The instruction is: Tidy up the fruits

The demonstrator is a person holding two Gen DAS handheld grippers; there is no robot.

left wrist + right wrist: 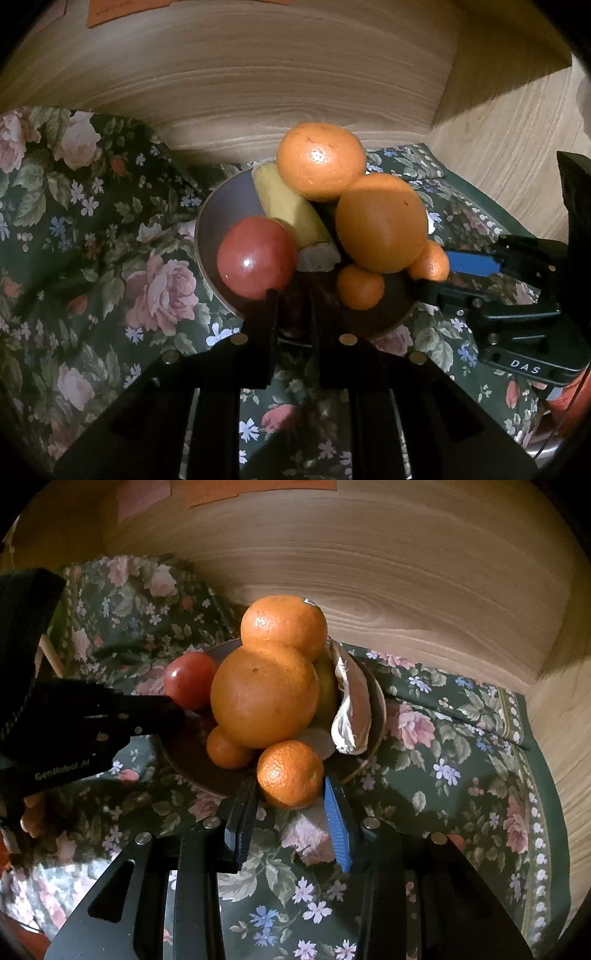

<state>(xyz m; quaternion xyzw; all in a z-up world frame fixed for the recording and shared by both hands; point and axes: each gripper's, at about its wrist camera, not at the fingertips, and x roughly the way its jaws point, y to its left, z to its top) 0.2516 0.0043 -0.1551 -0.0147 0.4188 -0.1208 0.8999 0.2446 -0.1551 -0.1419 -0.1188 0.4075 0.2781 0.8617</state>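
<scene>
A brown plate (376, 705) sits on a floral tablecloth (443, 760) over the desk, and it's piled pretty high. Two big oranges (264, 696) (284, 626) are stacked at the middle and back, with a red tomato (190, 681) on the left side and a banana (291, 206) wedged under the oranges. Two small mandarins (290, 773) (226, 748) are parked at the front rim. Something papery and crumpled is leaned on the plate's right edge, can't be identified.

The right claw (290, 801) is seen spread around the front mandarin, fingers just beside it on both sides; actual contact can't be told. The left claw (291, 299) is held narrowly open at the plate's near edge, right by the tomato, nothing gripped. A wood-grain panel (295, 85) stands right behind the plate.
</scene>
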